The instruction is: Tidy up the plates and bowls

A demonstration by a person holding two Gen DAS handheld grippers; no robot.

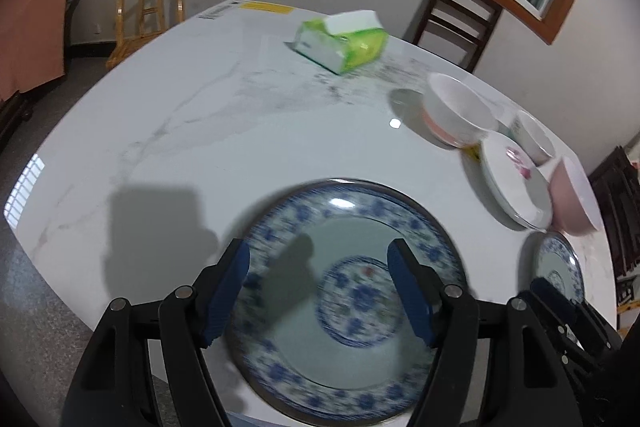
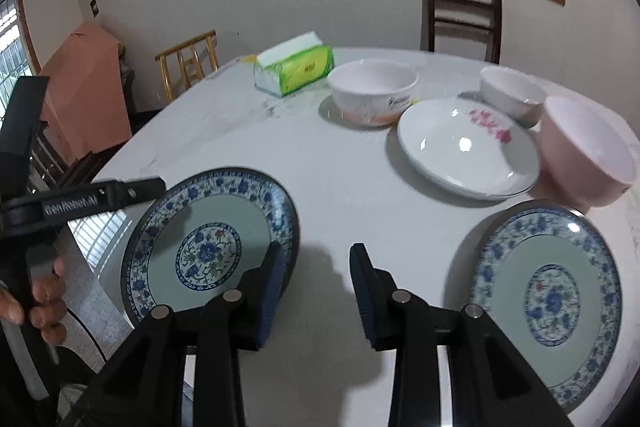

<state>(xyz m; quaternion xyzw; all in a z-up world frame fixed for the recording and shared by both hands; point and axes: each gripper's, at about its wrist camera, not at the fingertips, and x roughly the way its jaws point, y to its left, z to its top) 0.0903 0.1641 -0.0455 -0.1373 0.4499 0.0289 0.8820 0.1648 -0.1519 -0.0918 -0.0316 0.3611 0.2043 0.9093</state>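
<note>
My left gripper stands open above a blue-patterned plate that lies flat near the table's front edge; its pads do not touch the plate. A second blue-patterned plate lies to the right. Over bare table between the two plates, my right gripper is open with nothing between its fingers. Farther back sit a white plate with pink flowers, a white bowl with a pink base, a small white bowl and a pink bowl.
A green tissue box lies at the back of the white marble table. A dark chair and a bamboo chair stand behind it. A person's hand grips the left tool's handle.
</note>
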